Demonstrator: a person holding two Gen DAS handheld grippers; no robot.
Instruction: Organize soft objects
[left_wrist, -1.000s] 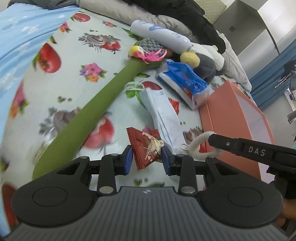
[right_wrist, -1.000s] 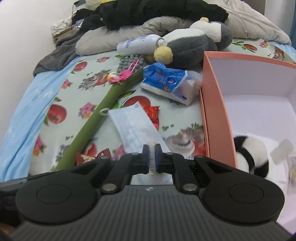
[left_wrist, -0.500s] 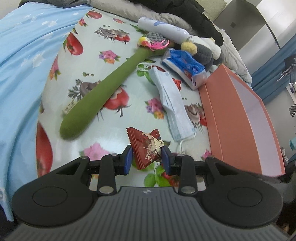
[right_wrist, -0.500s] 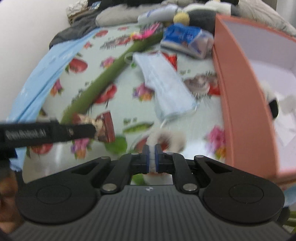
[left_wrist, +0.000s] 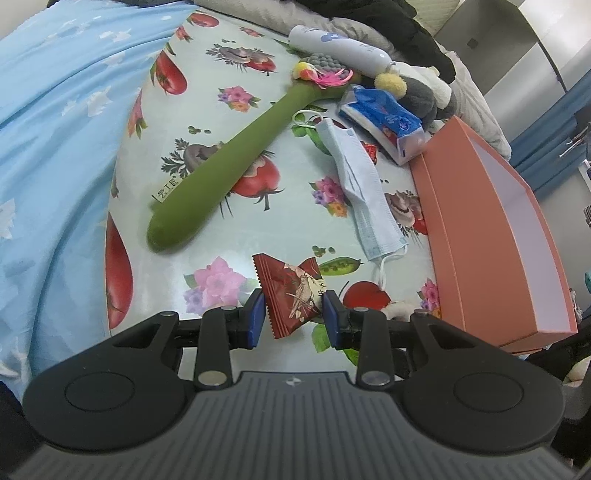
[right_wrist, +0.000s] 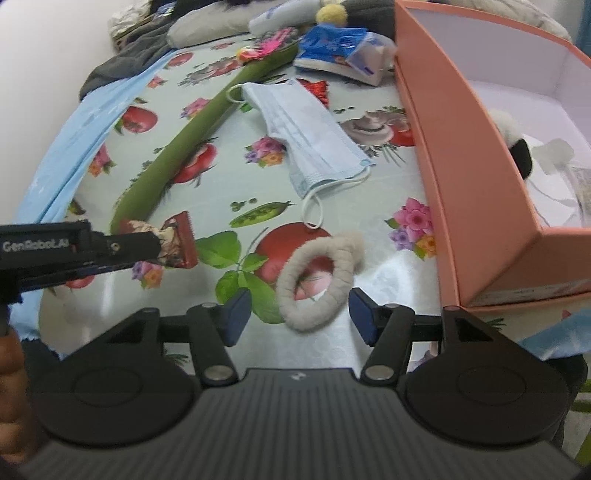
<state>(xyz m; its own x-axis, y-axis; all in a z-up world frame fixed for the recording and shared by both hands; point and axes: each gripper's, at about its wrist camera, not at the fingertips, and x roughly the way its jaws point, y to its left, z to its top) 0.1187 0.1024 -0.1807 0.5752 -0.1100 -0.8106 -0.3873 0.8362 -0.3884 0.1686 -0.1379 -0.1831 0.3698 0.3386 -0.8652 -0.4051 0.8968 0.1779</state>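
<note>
Here the left claw (left_wrist: 293, 314) pinches a red snack packet (left_wrist: 291, 295) between its blue pads, above the fruit-print cloth (left_wrist: 236, 254). The right claw (right_wrist: 299, 314) is spreading its jaws; a fuzzy beige hair tie (right_wrist: 317, 273) lies loose on the cloth between them, neither pad pressing it. Beyond it rests a blue face mask (right_wrist: 306, 133), and to its right the orange box (right_wrist: 476, 192).

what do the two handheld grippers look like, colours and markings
Both the left gripper and the right gripper are black, with a ribbed grey body, round side discs, silver pivot pins and blue pads. White GenRobot.AI lettering runs along the left one's side.
</note>
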